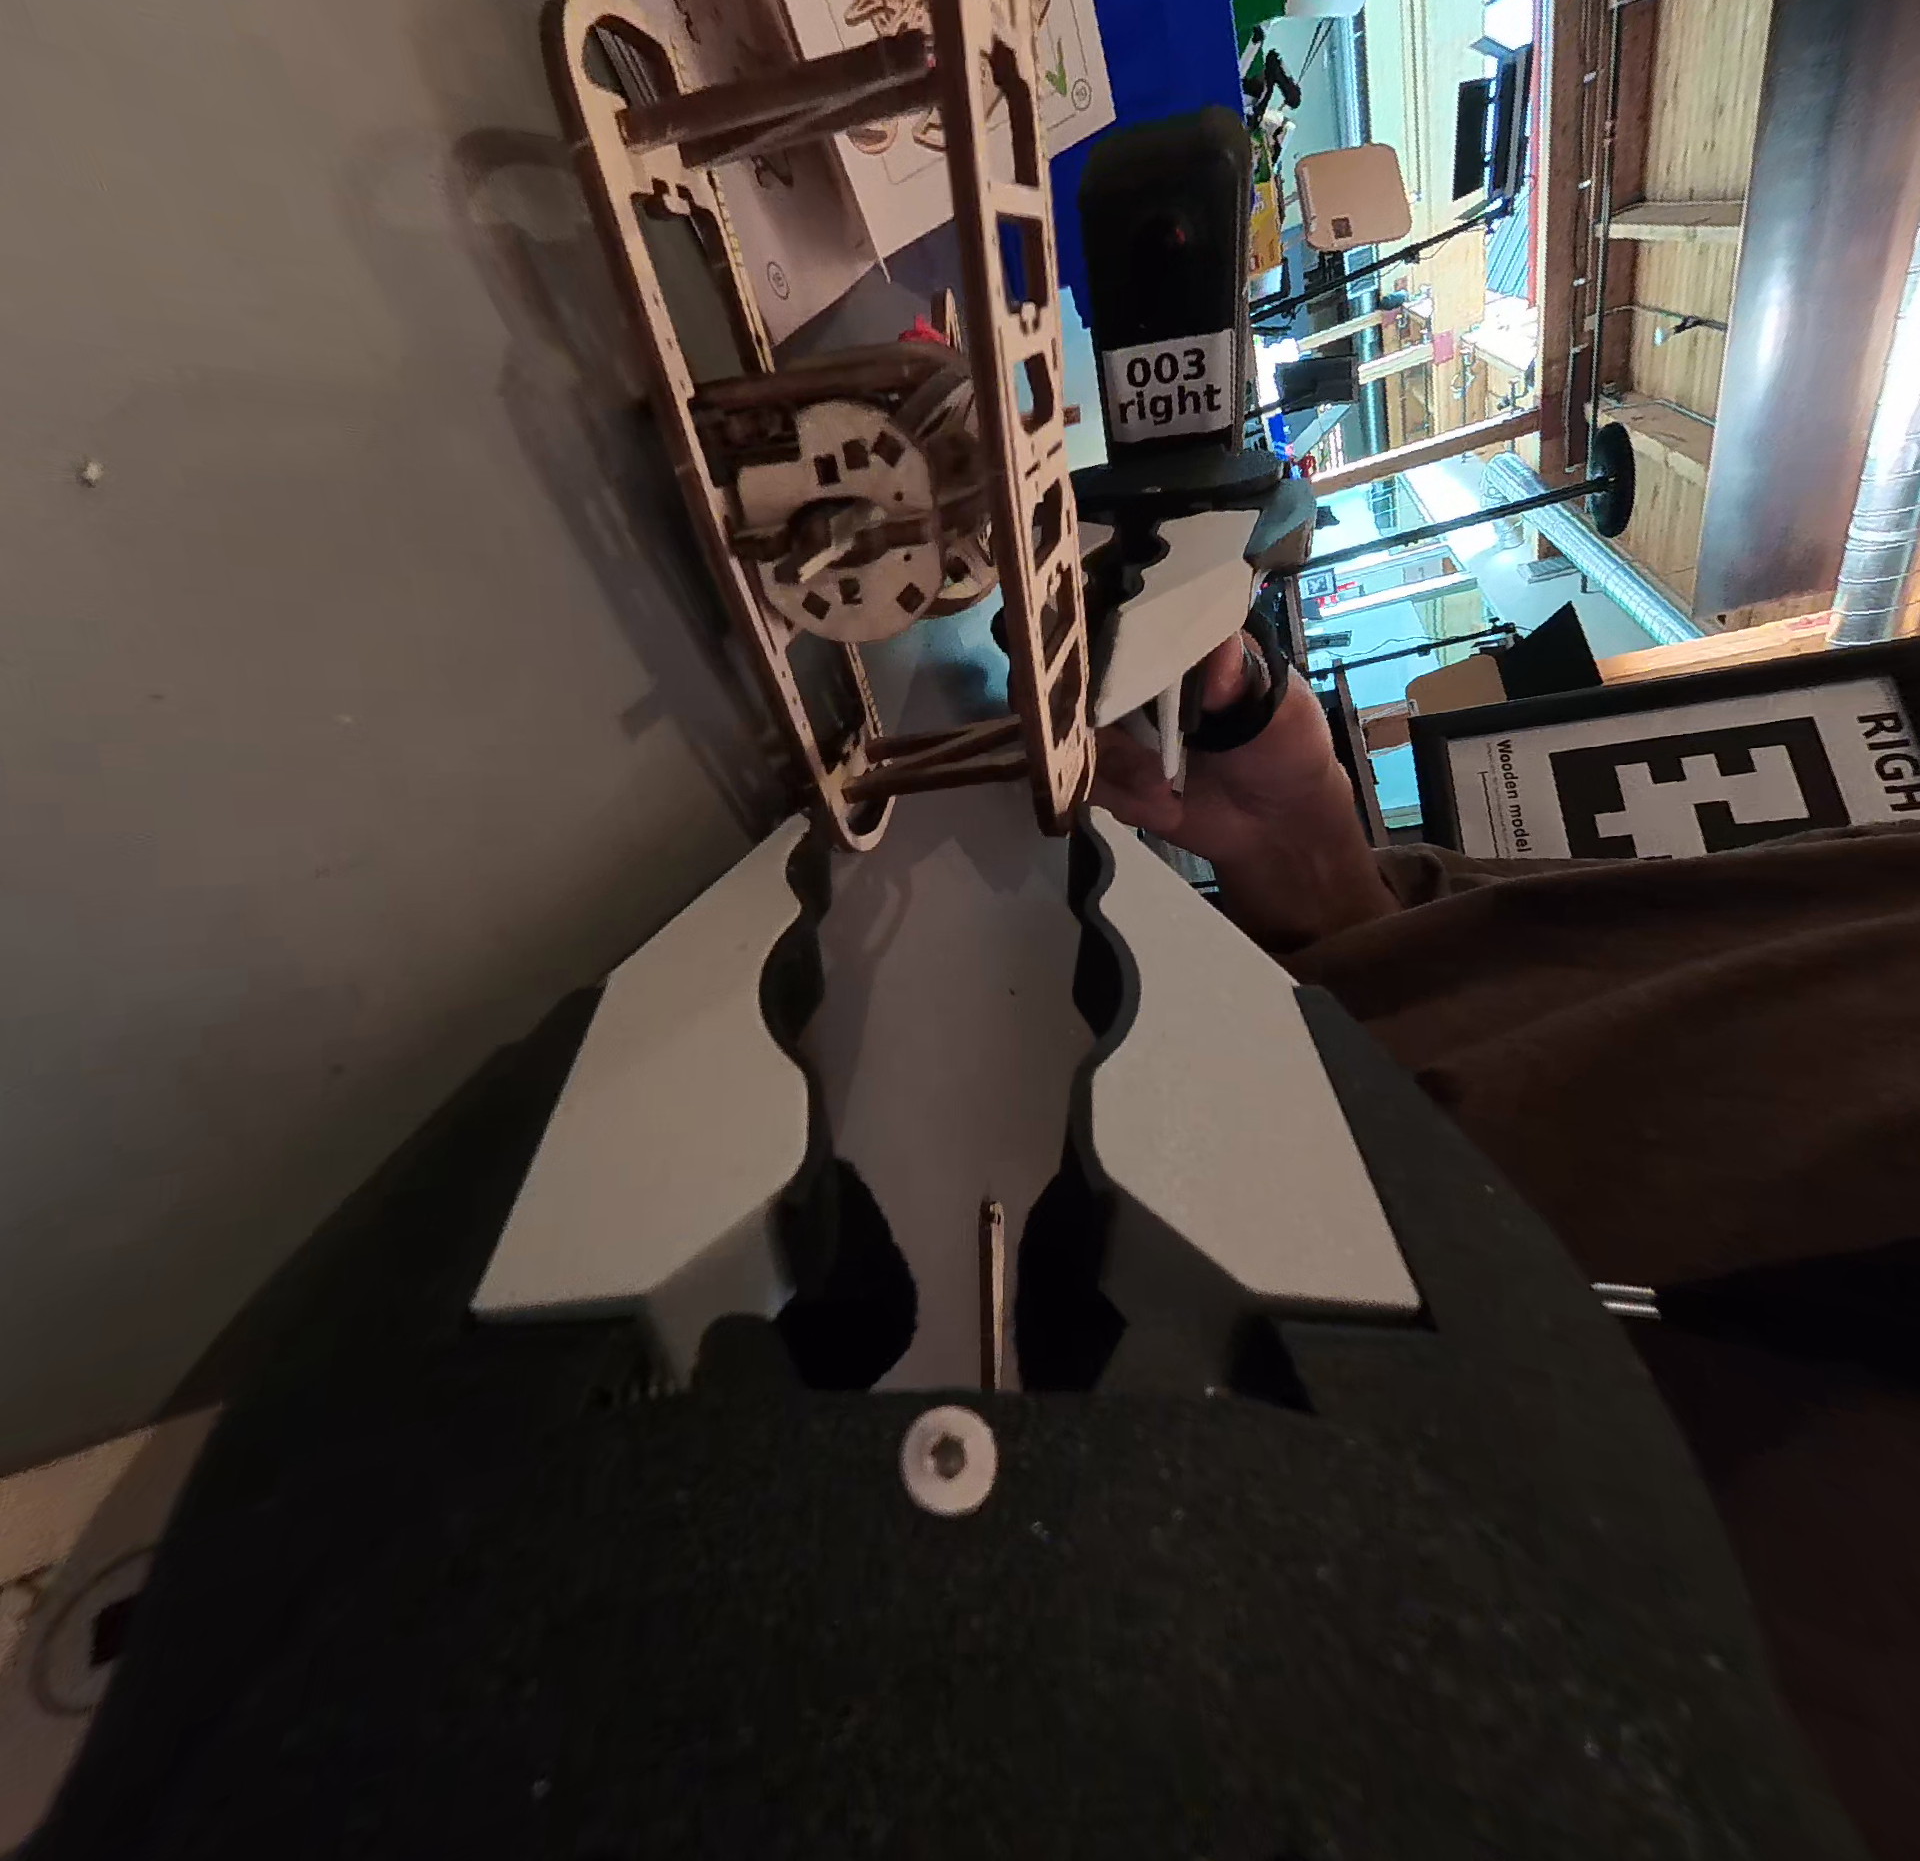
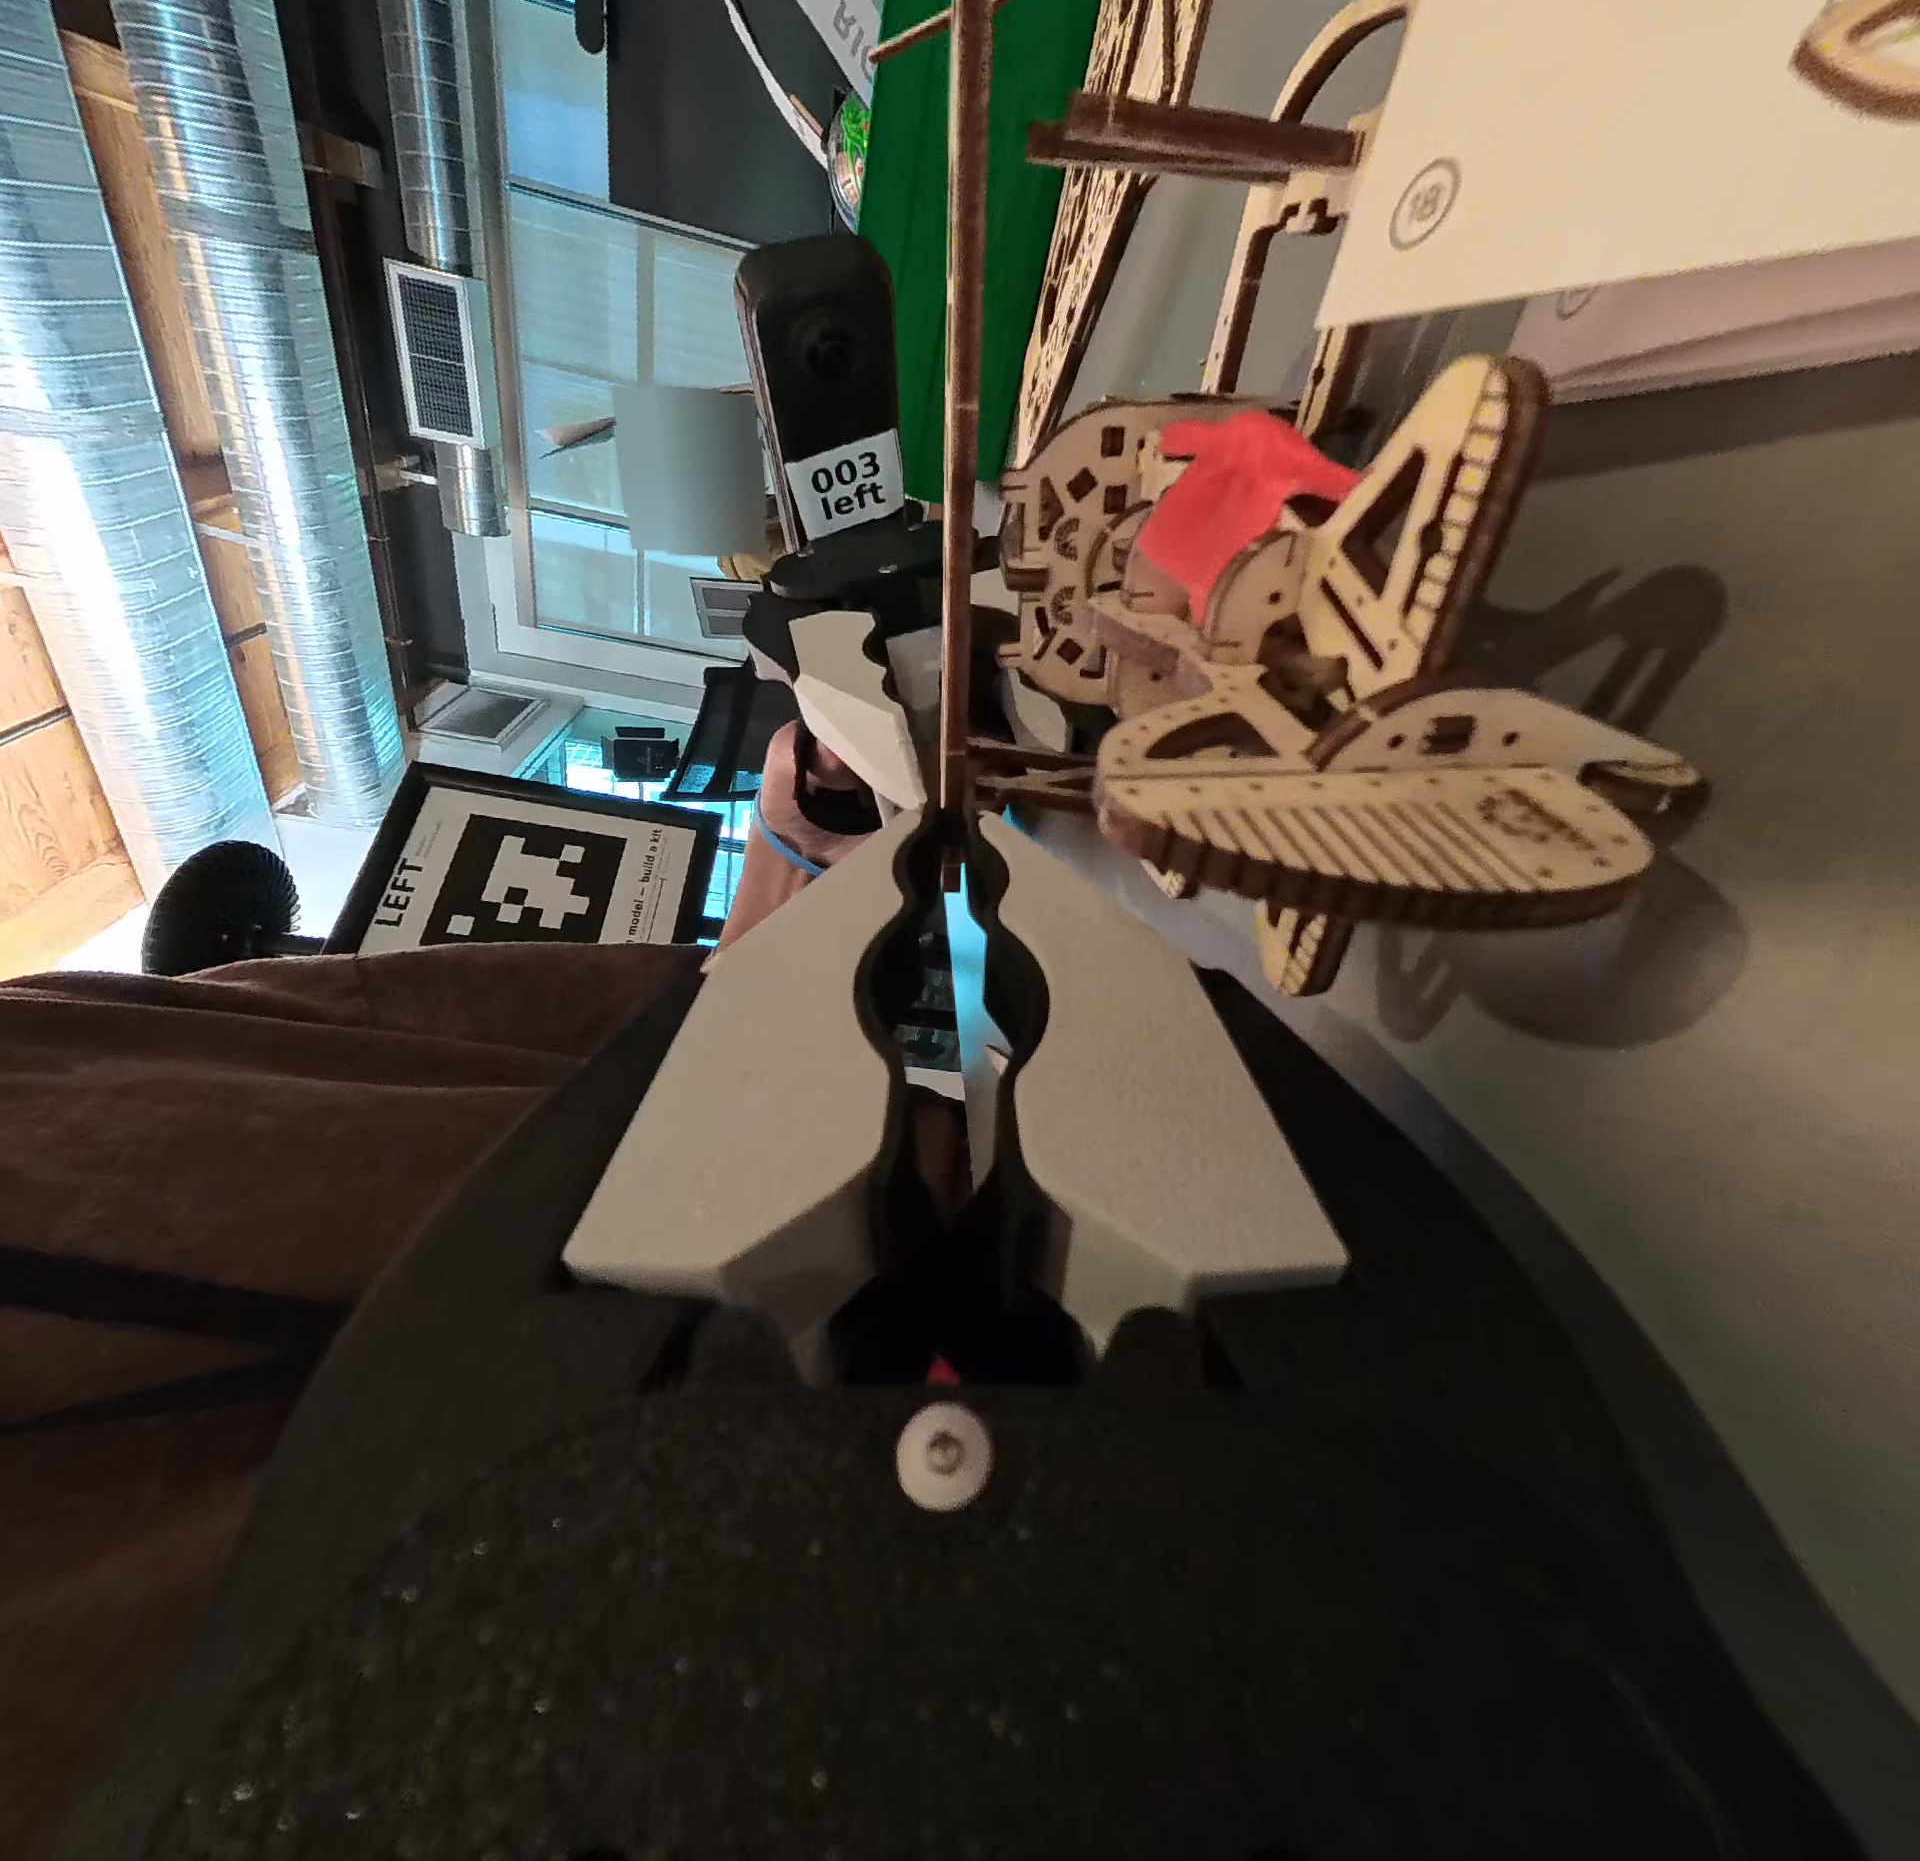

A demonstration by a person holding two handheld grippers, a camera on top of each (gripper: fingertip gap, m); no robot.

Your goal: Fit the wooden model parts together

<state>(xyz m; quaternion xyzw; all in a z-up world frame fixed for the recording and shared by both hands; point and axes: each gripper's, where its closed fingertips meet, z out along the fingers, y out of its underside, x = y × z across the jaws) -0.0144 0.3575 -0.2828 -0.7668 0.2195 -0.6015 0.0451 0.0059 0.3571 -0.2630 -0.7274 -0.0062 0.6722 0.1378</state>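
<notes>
Running lengthwise away from both cameras, wooden frame (image 1: 831, 440) held over grey table (image 1: 260, 564), left gripper (image 1: 940, 855) fingers spread around its near end, right gripper (image 2: 951, 845) pinching one side plate edge-on, biplane model (image 2: 1340, 689) seen only in right wrist view.

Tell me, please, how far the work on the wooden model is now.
Done: two pale slotted wooden side plates are already joined by dark crossbars, with a round gear wheel between them. In hand: the right gripper pinches one plate's edge; the left gripper stands open at the frame's end. Left: the wooden plane body with red piece lies separate.
</notes>
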